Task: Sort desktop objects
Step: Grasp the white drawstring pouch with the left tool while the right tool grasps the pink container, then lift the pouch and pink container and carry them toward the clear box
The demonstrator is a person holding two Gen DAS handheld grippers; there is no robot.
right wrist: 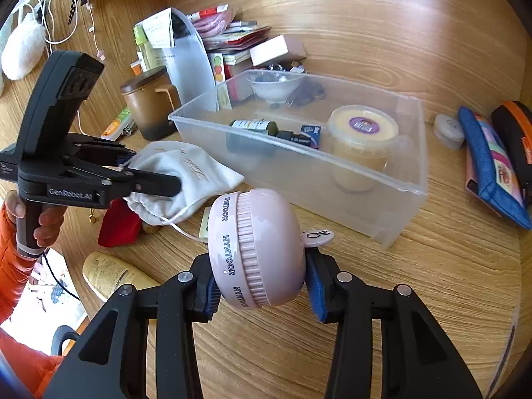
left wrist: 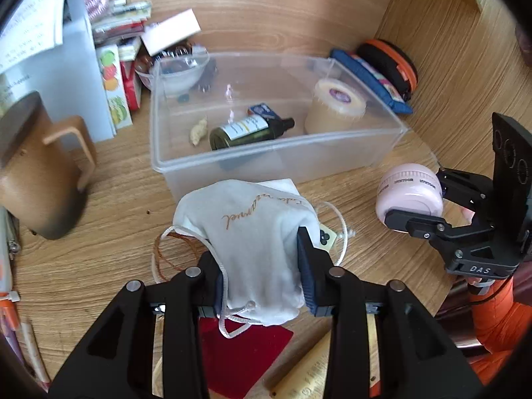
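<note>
My left gripper is shut on a white drawstring pouch with gold lettering, held just in front of a clear plastic bin. The pouch and left gripper also show in the right wrist view. My right gripper is shut on a round pink HYNTOOR device, right of the pouch and near the bin's front corner. The device and right gripper also show in the left wrist view. The bin holds a dark green bottle, a cream lidded tub and a small blue box.
A brown mug stands left of the bin. Books, packets and a glass bowl crowd the back left. A blue pouch and a black-orange case lie right. A red card and a yellow booklet lie near the desk's front.
</note>
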